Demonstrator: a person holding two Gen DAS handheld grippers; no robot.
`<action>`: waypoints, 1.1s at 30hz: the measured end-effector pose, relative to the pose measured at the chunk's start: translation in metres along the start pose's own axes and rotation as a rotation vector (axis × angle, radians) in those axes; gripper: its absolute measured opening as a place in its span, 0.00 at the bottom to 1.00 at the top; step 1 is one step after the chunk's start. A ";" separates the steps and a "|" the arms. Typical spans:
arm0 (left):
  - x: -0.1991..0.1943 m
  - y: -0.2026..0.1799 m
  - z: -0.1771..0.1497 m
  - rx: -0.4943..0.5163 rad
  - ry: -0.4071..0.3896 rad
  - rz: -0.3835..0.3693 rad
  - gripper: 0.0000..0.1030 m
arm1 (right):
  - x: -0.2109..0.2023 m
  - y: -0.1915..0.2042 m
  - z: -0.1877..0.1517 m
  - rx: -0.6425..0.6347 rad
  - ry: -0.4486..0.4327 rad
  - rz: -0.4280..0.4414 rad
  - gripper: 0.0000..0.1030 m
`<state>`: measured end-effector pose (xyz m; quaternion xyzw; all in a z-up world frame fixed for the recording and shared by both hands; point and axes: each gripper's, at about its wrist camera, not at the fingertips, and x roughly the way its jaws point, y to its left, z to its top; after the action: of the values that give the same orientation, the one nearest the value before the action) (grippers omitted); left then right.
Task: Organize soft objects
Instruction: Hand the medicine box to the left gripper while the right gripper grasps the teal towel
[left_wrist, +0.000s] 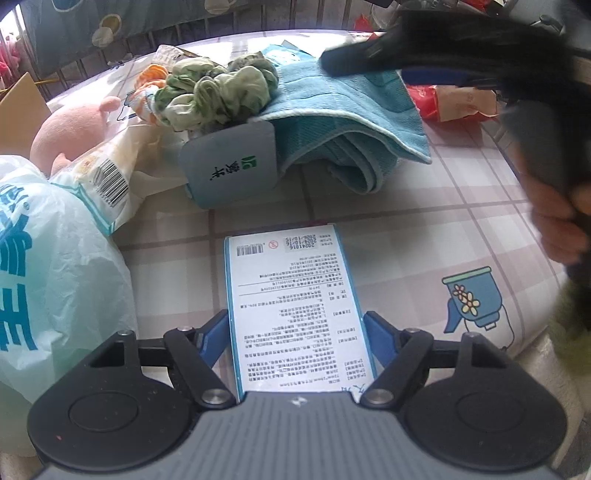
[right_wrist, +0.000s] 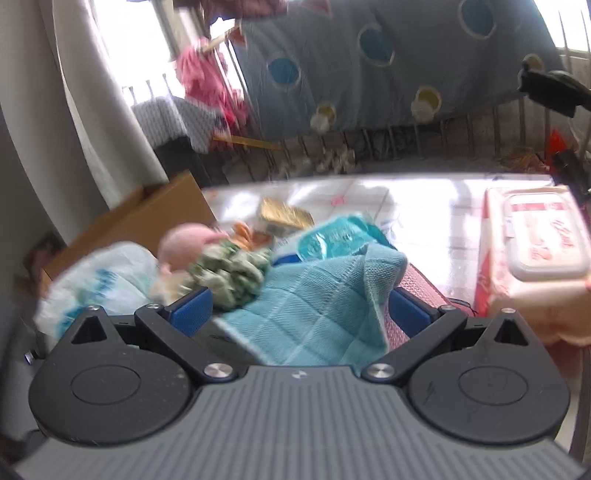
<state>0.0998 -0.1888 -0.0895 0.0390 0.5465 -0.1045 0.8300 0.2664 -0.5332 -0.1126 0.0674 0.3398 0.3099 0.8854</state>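
Observation:
In the left wrist view my left gripper (left_wrist: 297, 338) is shut on a flat white pack with blue edges and small print (left_wrist: 291, 288); both blue pads touch its long sides. Behind it lie a folded teal towel (left_wrist: 351, 110), a crumpled green cloth (left_wrist: 218, 92) and a pink plush toy (left_wrist: 70, 133). My right gripper (right_wrist: 301, 308) is open wide over the teal towel (right_wrist: 317, 295), and its pads stay clear of the fabric. It also shows as a dark blur (left_wrist: 388, 55) above the towel. The green cloth (right_wrist: 229, 273) and the plush toy (right_wrist: 188, 243) lie to the left.
A grey pouch with a green logo (left_wrist: 229, 162) leans against the towel. A pale plastic bag (left_wrist: 48, 277) fills the left side. A wet-wipes pack (right_wrist: 535, 243) stands right, a cardboard box (right_wrist: 147, 218) back left. A hand (left_wrist: 554, 214) shows at the right over the checked tablecloth (left_wrist: 424, 221).

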 end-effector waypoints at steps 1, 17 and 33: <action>0.000 0.001 -0.001 -0.001 -0.002 -0.003 0.75 | 0.008 -0.001 0.000 0.006 0.025 -0.003 0.98; -0.011 0.016 -0.007 -0.018 -0.015 -0.049 0.75 | -0.041 0.007 -0.031 0.124 0.076 -0.058 0.21; -0.010 0.014 -0.009 -0.019 -0.009 -0.085 0.75 | -0.071 0.050 -0.099 -0.202 0.282 -0.189 0.24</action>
<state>0.0913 -0.1728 -0.0845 0.0073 0.5451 -0.1348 0.8275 0.1360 -0.5446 -0.1316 -0.0982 0.4324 0.2645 0.8564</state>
